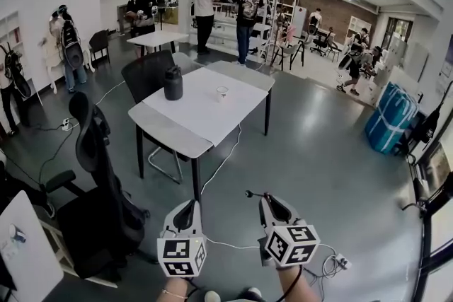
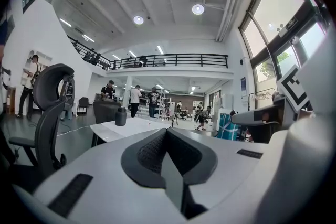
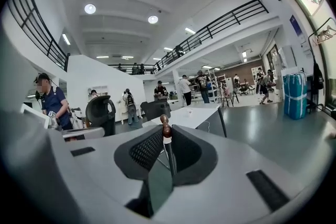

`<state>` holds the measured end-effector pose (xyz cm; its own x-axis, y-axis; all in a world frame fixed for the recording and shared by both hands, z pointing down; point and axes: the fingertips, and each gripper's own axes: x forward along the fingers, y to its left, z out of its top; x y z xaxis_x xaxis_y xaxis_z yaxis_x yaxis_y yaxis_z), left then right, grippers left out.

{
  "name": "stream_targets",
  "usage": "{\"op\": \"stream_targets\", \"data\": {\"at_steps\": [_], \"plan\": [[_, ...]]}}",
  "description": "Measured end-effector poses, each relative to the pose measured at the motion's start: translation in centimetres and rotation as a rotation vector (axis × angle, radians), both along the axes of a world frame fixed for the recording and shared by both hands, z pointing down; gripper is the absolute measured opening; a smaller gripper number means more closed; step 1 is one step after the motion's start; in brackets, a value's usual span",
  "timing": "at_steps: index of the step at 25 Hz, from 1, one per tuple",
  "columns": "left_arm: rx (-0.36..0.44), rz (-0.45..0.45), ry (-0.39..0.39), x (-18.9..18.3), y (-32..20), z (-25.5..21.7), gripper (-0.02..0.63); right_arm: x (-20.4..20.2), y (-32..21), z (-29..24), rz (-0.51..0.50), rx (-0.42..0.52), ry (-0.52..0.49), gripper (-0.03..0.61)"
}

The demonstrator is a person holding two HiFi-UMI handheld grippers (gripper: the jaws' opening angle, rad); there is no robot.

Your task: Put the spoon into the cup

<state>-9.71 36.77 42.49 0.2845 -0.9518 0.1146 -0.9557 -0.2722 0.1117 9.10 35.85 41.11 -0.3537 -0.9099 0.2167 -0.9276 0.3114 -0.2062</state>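
A small clear cup stands on the white-topped table some way ahead of me. Low in the head view, my right gripper is shut on the spoon, a thin dark handle with a brown beaded end. In the right gripper view the spoon stands up between the closed pads, its beads poking past the tips. My left gripper hangs beside it, shut and holding nothing; its jaws meet with no gap in the left gripper view. Both grippers are well short of the table.
A dark jar stands on the table left of the cup. Black office chairs stand at the left and behind the table. A white cable trails over the grey floor. Several people stand in the background. A blue bundle sits at the right.
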Motion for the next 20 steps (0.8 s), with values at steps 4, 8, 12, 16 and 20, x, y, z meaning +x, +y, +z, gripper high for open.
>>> {"op": "stream_targets", "data": {"at_steps": [4,8,12,16,20], "plan": [[-0.014,0.004,0.008,0.6,-0.5,0.5,0.018,1.2,-0.1,0.7,0.018,-0.029,-0.004,0.067],[-0.036,0.02,0.001,1.5,-1.8,1.4,0.018,2.3,-1.0,1.3,0.029,-0.053,-0.009,0.067],[-0.038,0.039,-0.011,2.8,-4.0,1.9,0.018,3.5,-3.2,1.8,0.04,-0.055,-0.023,0.067],[-0.038,0.047,-0.021,3.7,-7.4,2.1,0.018,4.3,-6.9,1.9,0.046,-0.045,-0.044,0.067],[-0.028,0.034,-0.031,4.3,-12.4,1.8,0.018,5.5,-11.8,1.3,0.049,-0.023,-0.06,0.067]]}}
